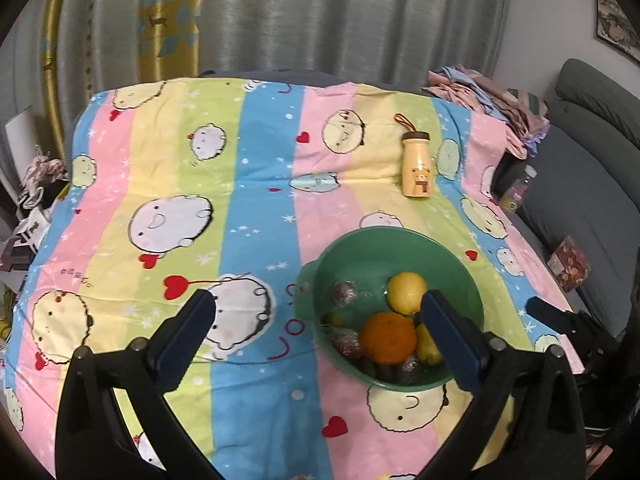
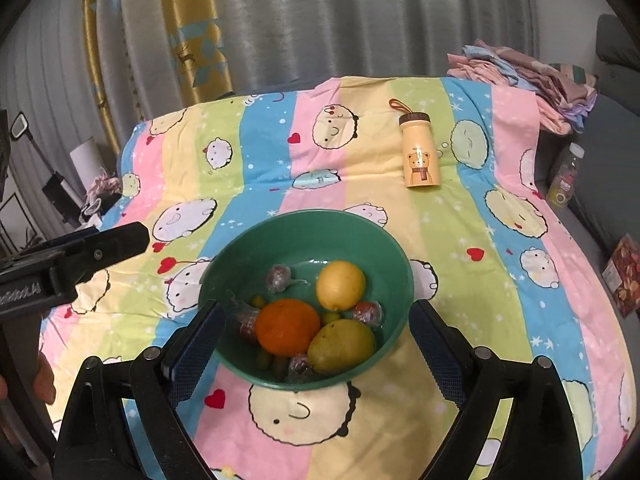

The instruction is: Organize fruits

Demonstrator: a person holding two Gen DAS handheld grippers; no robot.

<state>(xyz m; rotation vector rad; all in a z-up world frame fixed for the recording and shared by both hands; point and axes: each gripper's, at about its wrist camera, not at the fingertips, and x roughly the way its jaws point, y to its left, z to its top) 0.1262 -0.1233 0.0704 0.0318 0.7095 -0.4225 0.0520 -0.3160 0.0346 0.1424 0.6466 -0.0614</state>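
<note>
We held the left gripper (image 1: pixel 316 320) and right gripper (image 2: pixel 316 336) spread wide and empty above the green bowl (image 2: pixel 280 232). The orange (image 2: pixel 287 327), lemon (image 2: pixel 340 285), mango (image 2: pixel 342 346) and small wrapped fruits already sat inside; we saw none left on the striped cloth (image 2: pixel 460 320), so sorting looked finished.

Both hand-held grippers (image 1: pixel 316 312) (image 2: pixel 314 326) wide apart, empty

I've got a green bowl (image 2: pixel 308 236) on my pastel-striped cloth (image 2: pixel 256 148) with cartoon faces and red hearts. Inside it an orange (image 2: pixel 287 326), a yellow lemon (image 2: pixel 340 285), a yellow-green mango (image 2: pixel 346 345). Beyond it a cream bear-print bottle (image 2: pixel 419 156), brown cap.
</note>
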